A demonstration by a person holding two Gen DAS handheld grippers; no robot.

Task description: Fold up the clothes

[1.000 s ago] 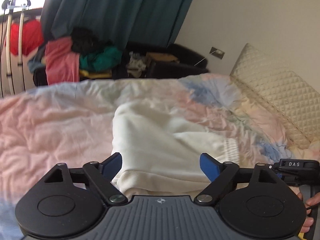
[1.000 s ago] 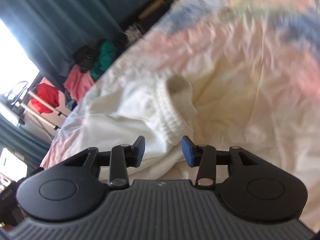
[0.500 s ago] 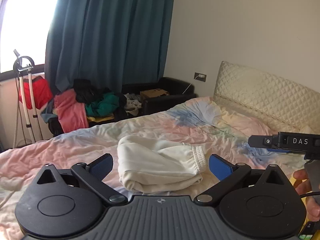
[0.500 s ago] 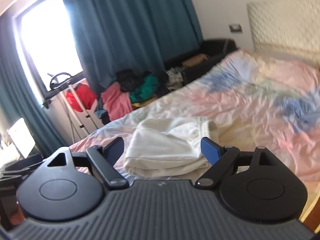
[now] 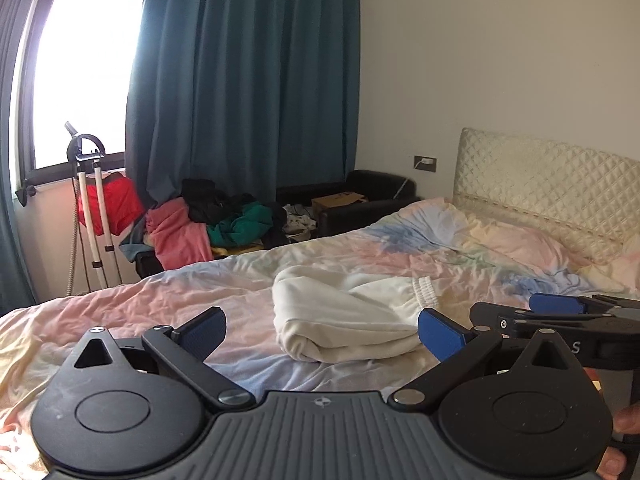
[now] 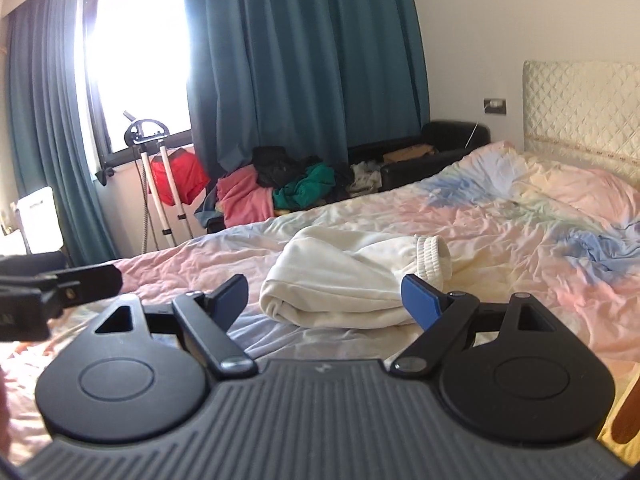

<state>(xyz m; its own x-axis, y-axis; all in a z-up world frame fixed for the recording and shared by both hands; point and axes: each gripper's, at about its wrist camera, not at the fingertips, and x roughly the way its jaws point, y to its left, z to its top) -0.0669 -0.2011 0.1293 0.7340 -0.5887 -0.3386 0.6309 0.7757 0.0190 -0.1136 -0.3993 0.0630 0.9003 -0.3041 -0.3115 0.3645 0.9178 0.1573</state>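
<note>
A cream white garment (image 5: 348, 316) lies folded into a compact bundle on the pastel bedspread (image 5: 120, 312), its ribbed elastic band at the right end. It also shows in the right wrist view (image 6: 352, 280). My left gripper (image 5: 322, 330) is open and empty, held back from the bundle and above the bed. My right gripper (image 6: 325, 298) is open and empty, also back from the bundle. The right gripper shows at the right edge of the left wrist view (image 5: 560, 312). The left gripper shows at the left edge of the right wrist view (image 6: 60, 288).
A quilted headboard (image 5: 560, 196) stands at the right. Beyond the bed, a pile of pink, green and black clothes (image 5: 208, 224) lies on a black sofa (image 5: 360, 200). A garment steamer stand (image 5: 92, 208) stands by the window, beside teal curtains (image 5: 240, 80).
Both grippers have pulled back and up from the white garment, which now lies free on the bed. The right gripper's jaws have opened wider. The views rose from the bedspread to the room.
</note>
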